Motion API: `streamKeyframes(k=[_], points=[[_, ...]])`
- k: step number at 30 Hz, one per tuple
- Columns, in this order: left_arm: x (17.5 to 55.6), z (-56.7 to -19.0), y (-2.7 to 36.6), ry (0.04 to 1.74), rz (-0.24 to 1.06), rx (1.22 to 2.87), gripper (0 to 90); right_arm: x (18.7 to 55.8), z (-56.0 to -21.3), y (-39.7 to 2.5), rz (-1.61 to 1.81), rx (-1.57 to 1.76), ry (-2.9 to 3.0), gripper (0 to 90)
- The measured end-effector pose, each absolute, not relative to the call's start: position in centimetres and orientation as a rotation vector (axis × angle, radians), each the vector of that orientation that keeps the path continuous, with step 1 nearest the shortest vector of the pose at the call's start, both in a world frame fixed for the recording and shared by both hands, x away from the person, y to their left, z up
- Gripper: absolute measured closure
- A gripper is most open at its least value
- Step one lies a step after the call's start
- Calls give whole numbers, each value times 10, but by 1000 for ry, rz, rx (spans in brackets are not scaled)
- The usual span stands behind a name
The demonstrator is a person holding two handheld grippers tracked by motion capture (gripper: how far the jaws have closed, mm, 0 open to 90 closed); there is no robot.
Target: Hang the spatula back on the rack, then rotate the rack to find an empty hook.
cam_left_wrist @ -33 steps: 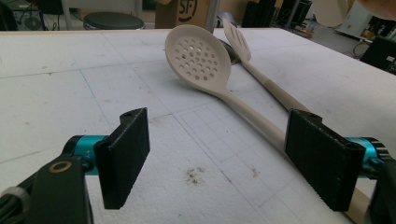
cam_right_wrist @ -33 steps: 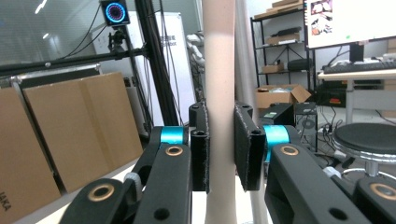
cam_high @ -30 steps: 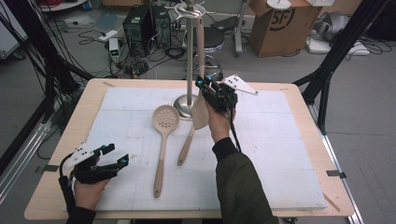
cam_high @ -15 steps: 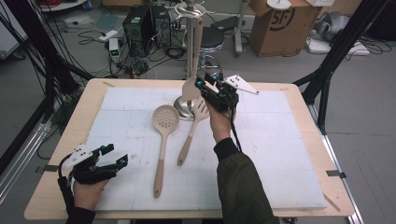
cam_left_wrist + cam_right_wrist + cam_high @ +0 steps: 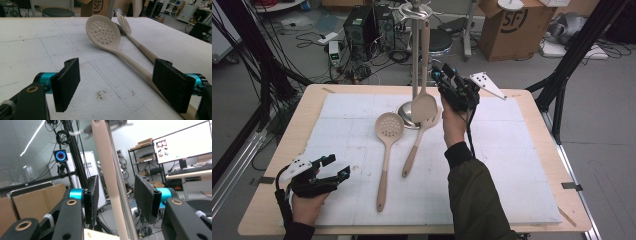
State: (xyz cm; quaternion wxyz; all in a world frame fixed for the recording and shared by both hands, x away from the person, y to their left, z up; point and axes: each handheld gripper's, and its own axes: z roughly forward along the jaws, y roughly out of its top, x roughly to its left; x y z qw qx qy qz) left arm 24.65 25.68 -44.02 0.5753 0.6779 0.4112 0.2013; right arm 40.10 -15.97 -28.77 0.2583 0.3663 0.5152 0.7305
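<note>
A beige spatula point(image 5: 424, 102) hangs from the hook stand point(image 5: 414, 55) at the table's far middle. My right gripper point(image 5: 438, 74) is raised beside its handle point(image 5: 107, 182). The jaws stand open on either side of the handle, with a gap showing at the right pad point(image 5: 145, 197). On the white mat a perforated spoon point(image 5: 388, 129) lies next to a slotted turner point(image 5: 417, 145) with a wooden handle. My left gripper point(image 5: 328, 168) rests open at the front left, holding nothing. Past its pads lie the spoon point(image 5: 103, 32) and the turner point(image 5: 124, 22).
The stand's round metal base point(image 5: 403, 110) sits on the white mat point(image 5: 512, 165) behind the two lying utensils. A cardboard box point(image 5: 512, 25), cables and black tripod legs point(image 5: 562, 75) stand on the floor beyond the table.
The hanging spatula's blade swung up and left, then dropped back to hang straight. My right gripper rose a little along its handle. The left gripper stayed put.
</note>
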Motion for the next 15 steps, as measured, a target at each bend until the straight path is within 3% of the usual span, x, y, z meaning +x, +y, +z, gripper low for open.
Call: streamKeyframes(k=[15], points=[[248, -441, 260, 972, 473, 1584, 231, 414, -249, -164, 2039, 982, 1332, 588]])
